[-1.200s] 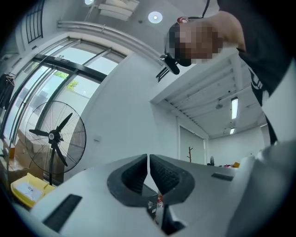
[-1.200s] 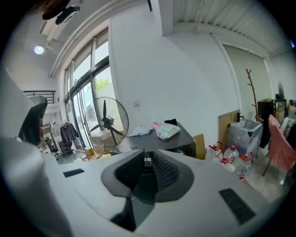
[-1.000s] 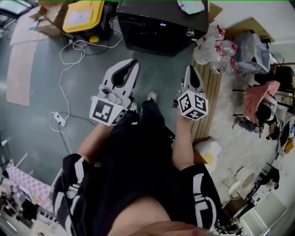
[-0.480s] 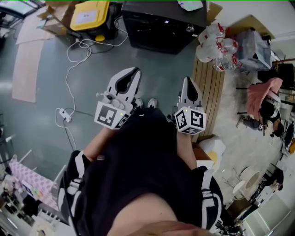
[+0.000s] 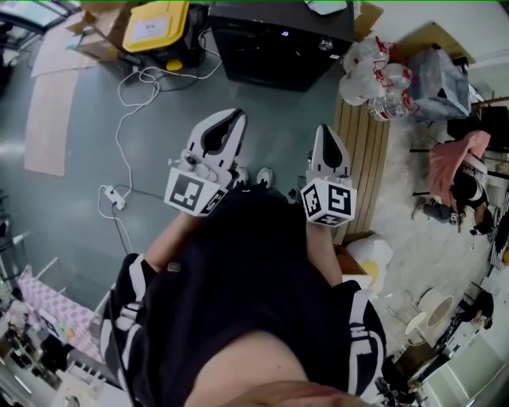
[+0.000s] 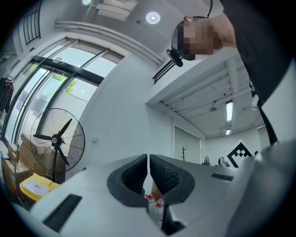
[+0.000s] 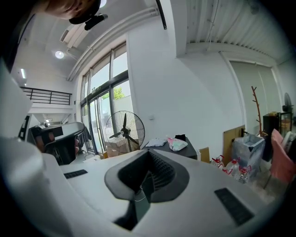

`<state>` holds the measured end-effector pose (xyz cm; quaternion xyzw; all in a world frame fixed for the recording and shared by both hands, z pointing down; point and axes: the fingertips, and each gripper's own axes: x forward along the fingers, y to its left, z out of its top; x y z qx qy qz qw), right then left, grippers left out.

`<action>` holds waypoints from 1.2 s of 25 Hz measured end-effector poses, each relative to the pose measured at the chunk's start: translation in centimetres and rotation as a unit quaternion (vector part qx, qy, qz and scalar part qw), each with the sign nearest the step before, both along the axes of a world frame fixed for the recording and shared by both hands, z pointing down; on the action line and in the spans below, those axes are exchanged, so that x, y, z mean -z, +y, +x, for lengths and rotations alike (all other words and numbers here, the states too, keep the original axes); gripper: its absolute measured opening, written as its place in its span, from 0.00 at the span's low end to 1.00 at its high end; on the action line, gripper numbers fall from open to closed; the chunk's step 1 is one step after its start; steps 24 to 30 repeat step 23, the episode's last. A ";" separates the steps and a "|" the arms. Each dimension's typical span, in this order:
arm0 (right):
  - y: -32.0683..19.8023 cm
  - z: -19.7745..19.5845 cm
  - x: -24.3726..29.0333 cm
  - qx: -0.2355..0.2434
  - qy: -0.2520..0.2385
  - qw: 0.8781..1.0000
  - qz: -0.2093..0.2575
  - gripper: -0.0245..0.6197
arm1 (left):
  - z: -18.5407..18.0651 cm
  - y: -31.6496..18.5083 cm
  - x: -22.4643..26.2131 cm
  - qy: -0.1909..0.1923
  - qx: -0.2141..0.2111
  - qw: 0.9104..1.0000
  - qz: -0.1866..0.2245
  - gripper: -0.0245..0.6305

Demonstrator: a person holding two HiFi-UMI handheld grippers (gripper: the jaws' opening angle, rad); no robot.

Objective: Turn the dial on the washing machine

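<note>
Ahead and to the left of the left gripper (image 5: 235,115) sits one yellow-lidded plastic box (image 5: 155,24), and one white cable (image 5: 127,103) trails over the grey floor beside that gripper. The left gripper's ribbed dark pads are pressed together with nothing between them. Well ahead of both tools, between their lines of aim, stands the one black box-shaped washing machine (image 5: 278,48). One small round knob (image 5: 324,45) near its top right corner is probably the dial. The right gripper (image 5: 324,129) is clenched too, and empty. Just to its right lies one slatted wooden pallet (image 5: 367,151), and ahead of that a cluster of clear plastic bottles (image 5: 374,63) too bunched to count.

I judge this to be the approach, with neither of the two grippers near the machine. The next move calls for closing the distance, parting the right jaws around the knob, clamping and twisting.
</note>
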<state>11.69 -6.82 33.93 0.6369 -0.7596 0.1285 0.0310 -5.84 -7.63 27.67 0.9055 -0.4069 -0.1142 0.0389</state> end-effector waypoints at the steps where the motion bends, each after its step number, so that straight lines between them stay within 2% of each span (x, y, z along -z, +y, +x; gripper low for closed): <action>1: 0.1 0.0 0.1 -0.001 0.000 1.000 0.001 0.08 | 0.1 0.0 0.2 0.000 -0.001 1.000 0.001 0.09; 30: -0.3 0.6 0.0 0.001 -0.001 1.000 0.000 0.08 | 0.8 -0.5 0.2 0.002 -0.005 1.000 -0.001 0.09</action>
